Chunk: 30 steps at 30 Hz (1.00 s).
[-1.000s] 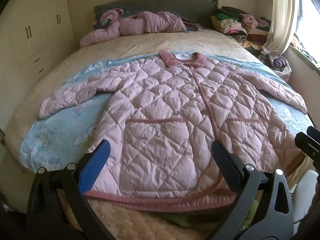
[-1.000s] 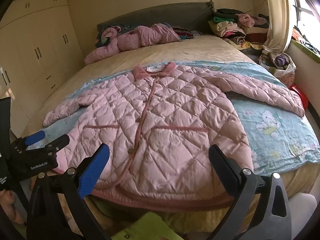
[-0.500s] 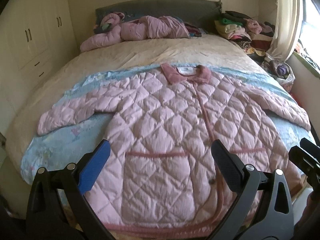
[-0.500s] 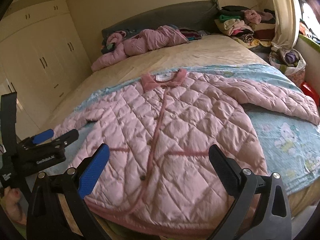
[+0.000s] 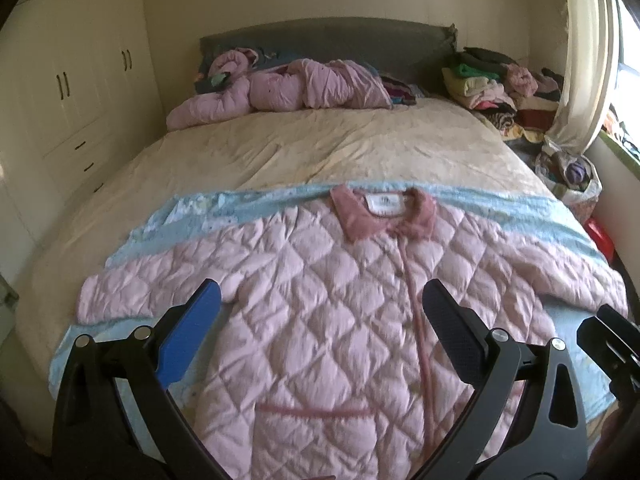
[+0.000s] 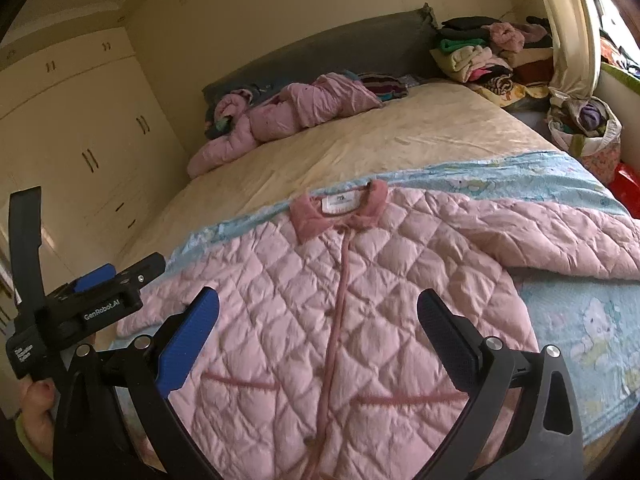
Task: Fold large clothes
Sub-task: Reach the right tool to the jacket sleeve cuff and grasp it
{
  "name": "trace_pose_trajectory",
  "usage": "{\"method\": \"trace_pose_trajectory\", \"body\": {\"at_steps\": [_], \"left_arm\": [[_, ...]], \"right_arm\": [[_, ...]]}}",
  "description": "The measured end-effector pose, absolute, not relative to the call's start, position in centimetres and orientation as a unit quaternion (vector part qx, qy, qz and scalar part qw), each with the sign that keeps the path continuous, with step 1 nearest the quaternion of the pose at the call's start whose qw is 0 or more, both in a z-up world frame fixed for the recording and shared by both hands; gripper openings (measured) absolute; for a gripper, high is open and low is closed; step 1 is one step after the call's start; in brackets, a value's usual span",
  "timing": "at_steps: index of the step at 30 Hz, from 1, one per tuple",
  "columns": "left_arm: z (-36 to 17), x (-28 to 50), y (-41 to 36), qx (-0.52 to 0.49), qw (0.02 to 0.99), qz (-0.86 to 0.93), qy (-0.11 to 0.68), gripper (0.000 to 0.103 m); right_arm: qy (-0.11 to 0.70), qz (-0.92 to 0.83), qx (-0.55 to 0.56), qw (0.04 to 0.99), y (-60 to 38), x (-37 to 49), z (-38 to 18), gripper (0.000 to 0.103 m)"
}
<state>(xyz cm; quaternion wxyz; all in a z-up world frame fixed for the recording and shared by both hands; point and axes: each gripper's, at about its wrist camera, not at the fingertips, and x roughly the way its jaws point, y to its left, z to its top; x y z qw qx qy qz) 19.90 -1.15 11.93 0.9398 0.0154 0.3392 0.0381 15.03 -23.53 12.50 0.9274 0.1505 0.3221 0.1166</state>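
- Both tongs are held wide apart and nothing is gripped: the left gripper [image 5: 320,320] hangs over the jacket's chest, the right gripper [image 6: 318,328] over its buttoned front.
- One blue finger [image 5: 188,340] and one black finger are carried by each.
- From the right wrist view, the left gripper [image 6: 116,280] is seen low at the left edge, beside a sleeve, with a hand [image 6: 36,416] on its handle.
- From the left wrist view, part of the right gripper [image 5: 612,344] is seen at the right edge.
- A pink quilted jacket [image 5: 340,320] is spread flat, front up, on a blue blanket [image 6: 580,320] across the near part of the bed [image 5: 340,148].
- Its collar [image 5: 384,216] is pointed toward the headboard [image 5: 320,40]; both sleeves are stretched out sideways.
- More pink clothes [image 5: 288,88] are heaped by the headboard, well apart from the jacket.
- Folded clothes [image 6: 480,52] are stacked at the far right corner.
- Cupboards [image 5: 72,72] are lined along the left wall.
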Motion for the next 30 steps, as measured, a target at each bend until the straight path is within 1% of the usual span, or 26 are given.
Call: {"method": "trace_pose_trajectory", "body": {"at_steps": [7, 14, 19, 22, 26, 30], "left_arm": [[12.4, 24.9, -2.0, -0.002, 0.939, 0.028, 0.344, 0.095], [10.6, 30.3, -2.4, -0.024, 0.932, 0.023, 0.36, 0.095], [7.4, 33.1, -2.3, -0.036, 0.925, 0.026, 0.377, 0.095], [4.4, 34.4, -2.6, -0.039, 0.922, 0.024, 0.385, 0.095], [0.8, 36.1, -3.0, -0.056, 0.909, 0.015, 0.412, 0.095], [-2.7, 37.2, -3.7, -0.052, 0.897, 0.019, 0.438, 0.095]], "right_arm": [[0.309, 0.105, 0.201, 0.924, -25.8, 20.2, 14.3, 0.099], [0.295, 0.049, 0.237, 0.925, -30.1, 26.0, 14.9, 0.099], [0.312, -0.027, 0.259, 0.914, -34.9, 29.8, 11.6, 0.099], [0.323, -0.071, 0.273, 0.903, -38.3, 31.1, 8.9, 0.099], [0.329, -0.143, 0.308, 0.881, -43.9, 31.1, 5.0, 0.099], [0.327, -0.201, 0.337, 0.86, -48.5, 30.4, 1.7, 0.099]]}}
